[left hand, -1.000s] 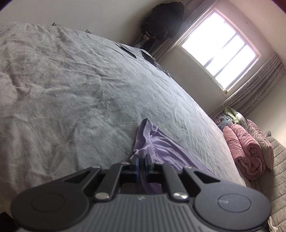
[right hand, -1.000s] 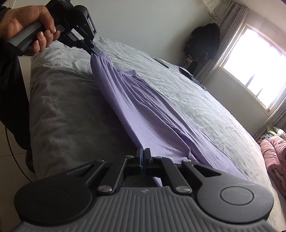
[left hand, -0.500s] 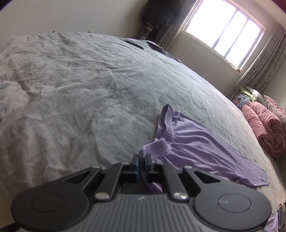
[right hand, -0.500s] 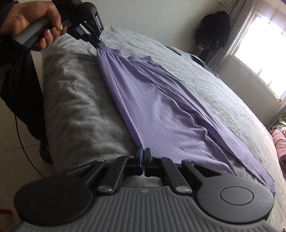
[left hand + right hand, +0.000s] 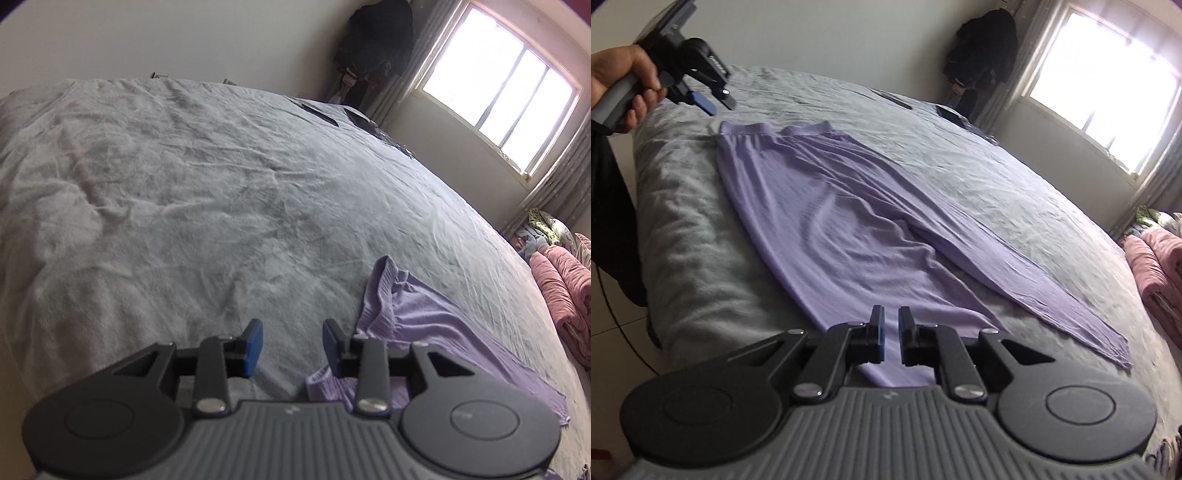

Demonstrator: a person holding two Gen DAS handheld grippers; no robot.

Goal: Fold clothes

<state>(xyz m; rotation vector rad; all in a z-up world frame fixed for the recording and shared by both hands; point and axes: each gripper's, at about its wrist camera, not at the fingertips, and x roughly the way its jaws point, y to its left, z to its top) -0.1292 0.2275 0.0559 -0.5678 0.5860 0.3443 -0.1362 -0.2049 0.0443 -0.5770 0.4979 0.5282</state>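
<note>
You're working in a home bedroom: a wide bed (image 5: 221,192) under a rumpled grey sheet fills the view. A curtained window (image 5: 498,85) lights the far wall, dark clothing (image 5: 986,44) hangs beside it, and rolled pink bedding (image 5: 561,284) lies alongside the bed.

The wide grey bed (image 5: 221,206) lies open beyond the lilac trousers (image 5: 849,229), which cover its near edge. Flat dark items (image 5: 321,112) sit at the far side; rolled pink bedding (image 5: 561,284) bounds the right.

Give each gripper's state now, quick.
Left gripper: opening, nothing between its pads.
Right gripper: opening, letting go of the purple trousers.
</note>
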